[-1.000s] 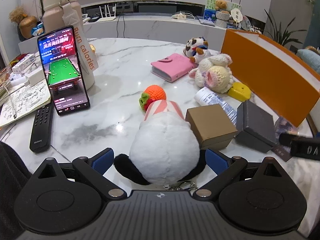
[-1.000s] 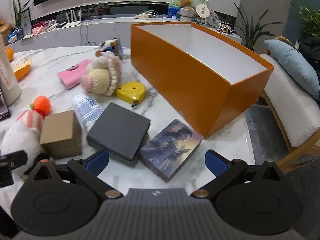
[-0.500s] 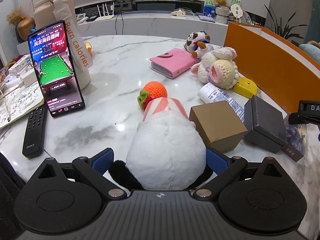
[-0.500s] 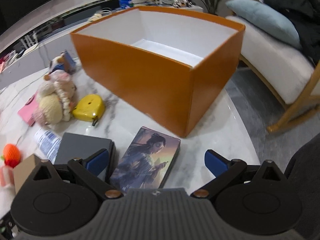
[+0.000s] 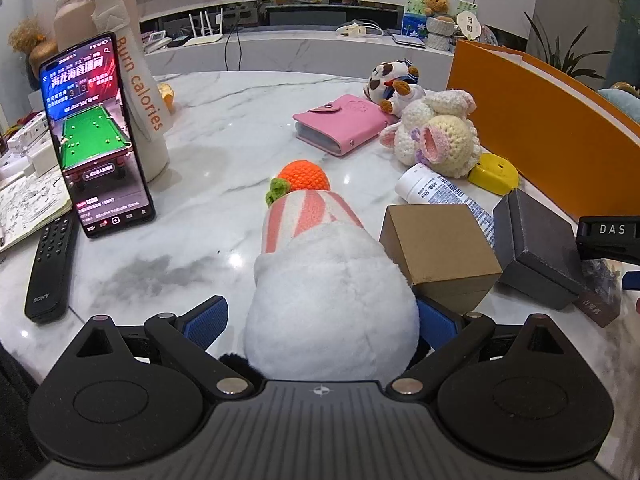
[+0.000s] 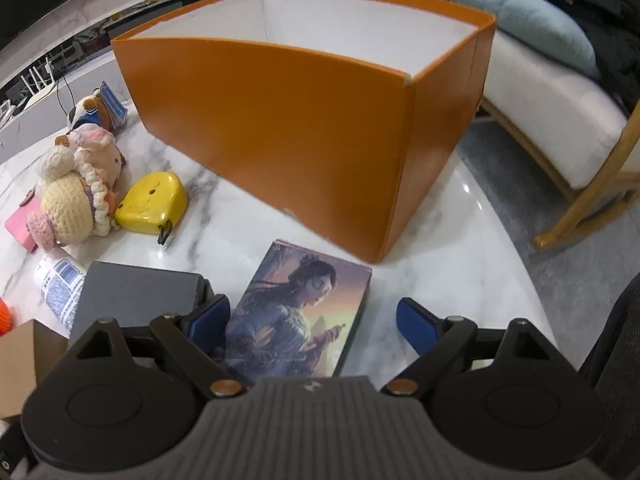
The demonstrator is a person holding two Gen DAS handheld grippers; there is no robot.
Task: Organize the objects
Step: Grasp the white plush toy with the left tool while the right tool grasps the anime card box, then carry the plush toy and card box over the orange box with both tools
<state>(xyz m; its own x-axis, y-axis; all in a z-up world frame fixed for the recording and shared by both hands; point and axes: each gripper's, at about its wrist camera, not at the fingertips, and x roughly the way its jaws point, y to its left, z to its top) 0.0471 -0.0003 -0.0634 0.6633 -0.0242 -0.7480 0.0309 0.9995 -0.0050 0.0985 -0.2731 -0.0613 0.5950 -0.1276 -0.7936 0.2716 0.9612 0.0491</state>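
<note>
Blue pads of the left gripper (image 5: 322, 320) stand apart around a white plush toy (image 5: 328, 300) on the marble bench (image 5: 208, 208) — brown box (image 5: 438, 252) crowds its right side. Right gripper (image 6: 312, 320) closing, pads not yet touching the illustrated book (image 6: 298, 316) between them; grey box (image 6: 136, 300) just left, orange bin (image 6: 280, 120) beyond.
</note>
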